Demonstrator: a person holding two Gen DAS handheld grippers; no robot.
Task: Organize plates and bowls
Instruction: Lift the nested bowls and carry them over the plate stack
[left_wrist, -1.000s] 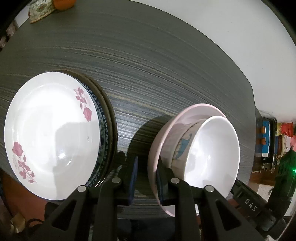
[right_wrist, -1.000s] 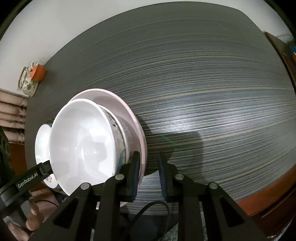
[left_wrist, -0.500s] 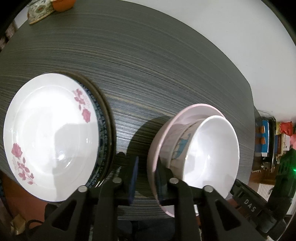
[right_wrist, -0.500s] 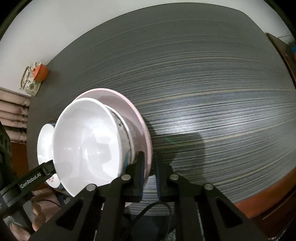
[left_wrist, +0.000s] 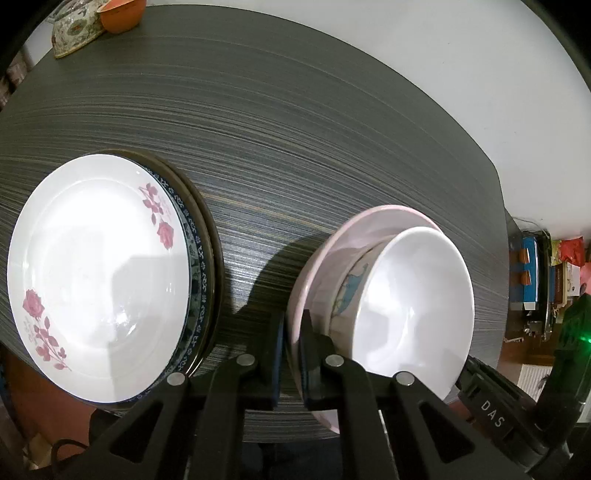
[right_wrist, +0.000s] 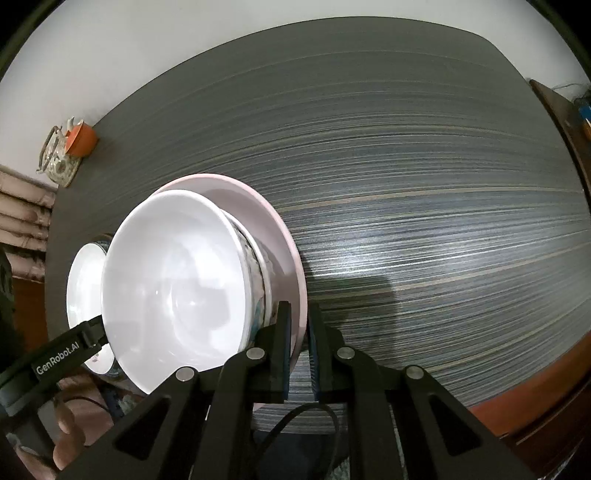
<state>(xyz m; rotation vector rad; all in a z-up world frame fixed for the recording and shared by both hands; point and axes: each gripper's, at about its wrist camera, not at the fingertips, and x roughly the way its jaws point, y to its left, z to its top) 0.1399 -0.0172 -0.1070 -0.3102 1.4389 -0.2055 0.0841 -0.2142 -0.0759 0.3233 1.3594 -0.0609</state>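
Both tongs are clenched on the pink plate's (left_wrist: 364, 218) rim, the left tongs (left_wrist: 291, 343) at one side and the right tongs (right_wrist: 298, 332) opposite, presumably so it stays level with the white bowl (left_wrist: 417, 306) stacked inside. It sits on the dark surface (left_wrist: 295, 129), beside the flowered plate (left_wrist: 96, 273) stack.

The dark striped table (left_wrist: 295, 155) bears stacked plates (left_wrist: 99, 273) and an orange cup (left_wrist: 122, 14).

My left gripper (left_wrist: 293, 363) and right gripper (right_wrist: 299, 358) are matte black with silver pivot screws, blue-edged pads, white lettering, and a black cable (right_wrist: 295, 421).
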